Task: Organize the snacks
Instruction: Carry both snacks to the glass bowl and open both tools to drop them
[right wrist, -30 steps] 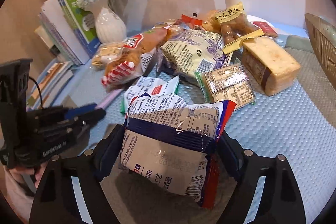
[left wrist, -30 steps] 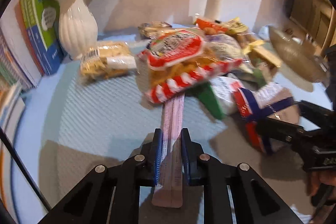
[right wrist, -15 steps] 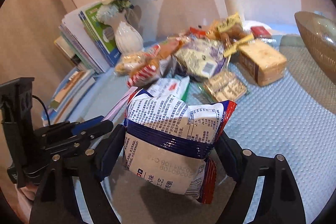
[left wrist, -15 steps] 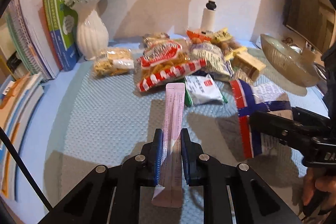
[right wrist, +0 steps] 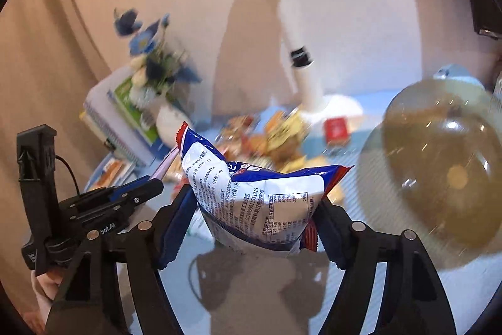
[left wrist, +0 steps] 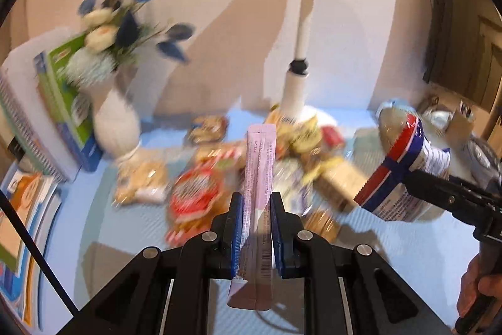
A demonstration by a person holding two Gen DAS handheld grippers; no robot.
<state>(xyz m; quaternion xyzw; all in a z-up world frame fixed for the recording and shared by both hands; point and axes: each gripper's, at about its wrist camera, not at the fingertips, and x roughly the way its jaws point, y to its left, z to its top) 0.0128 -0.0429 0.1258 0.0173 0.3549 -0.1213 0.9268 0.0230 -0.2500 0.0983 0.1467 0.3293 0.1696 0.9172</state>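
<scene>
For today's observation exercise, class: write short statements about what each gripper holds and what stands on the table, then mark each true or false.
1. The left gripper is shut on a pink stick packet. True.
2. The right gripper is empty. False: it is shut on a blue-and-white snack bag.
3. A white vase with blue flowers stands beside upright books. True.
4. The glass bowl is full of snacks. False: no snacks show in it.
5. Both held snacks are lifted off the table. True.

Pink stick sachet (left wrist: pixel 258 178) upright, lifted; blue-white snack bag (right wrist: pixel 257 203) lifted, tilted.
</scene>
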